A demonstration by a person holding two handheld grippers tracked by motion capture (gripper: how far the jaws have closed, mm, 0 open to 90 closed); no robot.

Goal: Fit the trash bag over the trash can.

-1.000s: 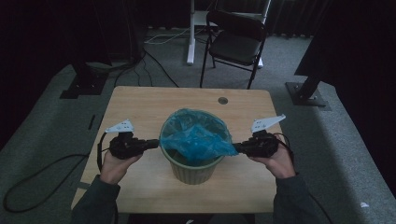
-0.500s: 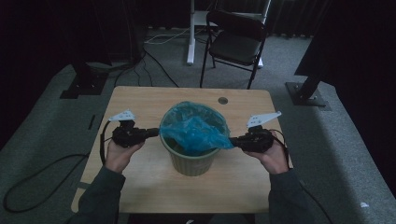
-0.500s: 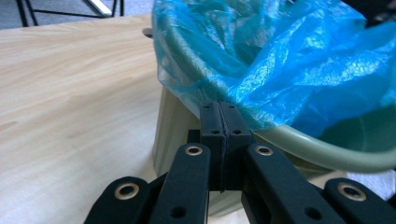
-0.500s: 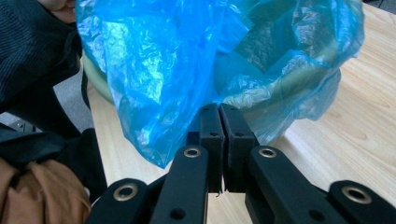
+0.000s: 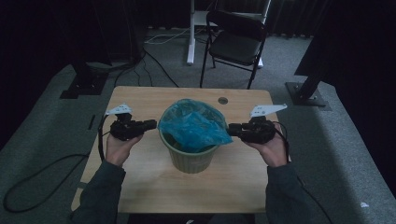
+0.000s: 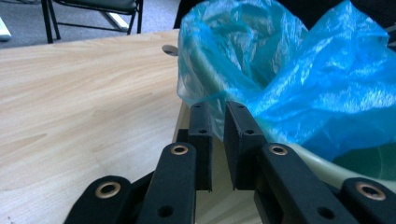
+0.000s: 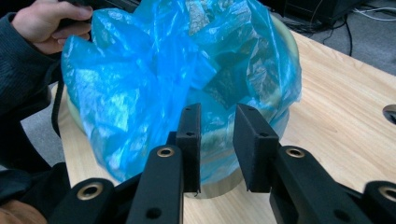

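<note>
A pale green bin lined with a blue plastic bag stands mid-table. My left gripper lies level at the bin's left rim. In the left gripper view its jaws have just been opening and stand a narrow gap apart, with the bag's edge right at their tips over the bin's rim. My right gripper is at the right rim. Its jaws have just been opening too, stand wider apart, and have nothing pinched between them. The bag hangs loose just beyond them.
The wooden table has a cable hole behind the bin. A black folding chair and a white post stand beyond the far edge. Dark stand bases flank the table. A cable loops on the floor at the left.
The bin with its bag and both grippers have shifted a little toward the table's far side. The left gripper's tip now sits slightly off the bag's left edge.
</note>
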